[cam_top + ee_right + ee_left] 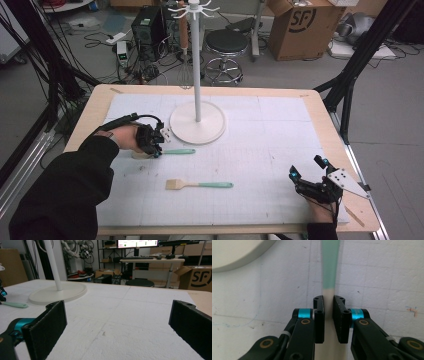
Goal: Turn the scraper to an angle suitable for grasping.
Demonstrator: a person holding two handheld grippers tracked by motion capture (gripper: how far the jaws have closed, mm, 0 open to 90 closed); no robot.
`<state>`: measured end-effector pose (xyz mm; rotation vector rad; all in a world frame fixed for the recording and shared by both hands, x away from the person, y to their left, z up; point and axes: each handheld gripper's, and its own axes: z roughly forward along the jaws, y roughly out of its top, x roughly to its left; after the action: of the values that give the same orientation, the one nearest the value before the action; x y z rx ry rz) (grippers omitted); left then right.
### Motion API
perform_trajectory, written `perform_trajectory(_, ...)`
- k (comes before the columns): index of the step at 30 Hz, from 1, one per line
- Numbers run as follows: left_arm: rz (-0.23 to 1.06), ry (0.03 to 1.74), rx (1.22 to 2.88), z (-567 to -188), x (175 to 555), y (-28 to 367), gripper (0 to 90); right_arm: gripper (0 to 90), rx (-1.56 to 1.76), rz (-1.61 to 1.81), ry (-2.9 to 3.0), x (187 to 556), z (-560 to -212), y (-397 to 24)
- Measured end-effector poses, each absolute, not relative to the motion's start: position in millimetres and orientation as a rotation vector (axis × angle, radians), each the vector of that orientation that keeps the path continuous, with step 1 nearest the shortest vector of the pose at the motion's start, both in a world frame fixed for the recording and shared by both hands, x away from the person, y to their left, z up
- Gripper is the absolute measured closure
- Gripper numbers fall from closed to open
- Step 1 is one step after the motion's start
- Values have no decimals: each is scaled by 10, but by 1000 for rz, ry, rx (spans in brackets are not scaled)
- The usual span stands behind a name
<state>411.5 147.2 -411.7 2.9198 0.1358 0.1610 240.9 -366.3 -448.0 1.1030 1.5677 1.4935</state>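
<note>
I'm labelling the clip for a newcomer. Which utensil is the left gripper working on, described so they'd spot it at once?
Start at the white stand's round base in the middle of the table. Just left of and nearer than it lies a spatula with a mint-green handle, its cream blade end between the left gripper's jaws. Its twin lies apart, untouched.

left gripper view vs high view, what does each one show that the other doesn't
Left gripper view alone: the left gripper with its jaws pressed on the cream neck of the spatula, beside the green handle. High view alone: a second spatula lying loose, the right gripper with jaws open, and a whisk hanging on the rack. Both: the gripped spatula, the rack's round base and the white mat.
</note>
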Motion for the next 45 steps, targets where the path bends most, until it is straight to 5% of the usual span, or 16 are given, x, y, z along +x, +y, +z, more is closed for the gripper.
perform_trajectory(27,199,448,2399,-3588,3479,1672,805,4,1098,1499,1547,2395,-4465,-3706)
perform_trajectory(45,195,598,2060,-3585,3243,1795,804,5,1096,1506,1555,2414,-4457,-3682)
